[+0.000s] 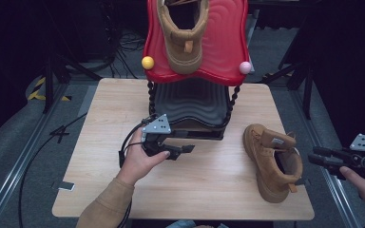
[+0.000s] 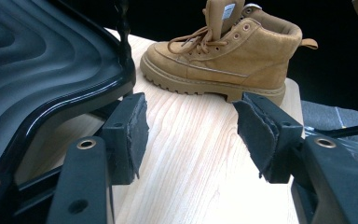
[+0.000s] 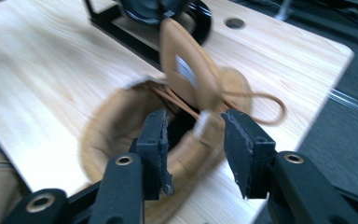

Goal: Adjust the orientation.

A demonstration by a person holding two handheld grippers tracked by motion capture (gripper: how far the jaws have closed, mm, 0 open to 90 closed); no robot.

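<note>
A tan lace-up boot [image 1: 273,159] stands upright on the wooden table [image 1: 114,142] at its right front, toe pointing away from me. A second tan boot [image 1: 183,33] rests on the red top tray [image 1: 223,47] of a two-tier rack. My left gripper [image 1: 190,148] lies low in front of the black lower tray [image 1: 190,102], open and empty; in its own view the jaws [image 2: 193,126] frame bare wood with the boot [image 2: 223,60] beyond. My right gripper [image 1: 313,157] hovers just right of the table boot, open; its pads [image 3: 193,140] sit above the boot's collar [image 3: 121,130] without pressing it.
A yellow ball [image 1: 148,62] and a pink ball [image 1: 245,67] cap the rack's front corners. Twisted black posts [image 1: 150,97] carry the red tray. Cables and dark stands [image 1: 50,80] lie on the floor around the table. A round hole [image 3: 234,22] pierces the tabletop.
</note>
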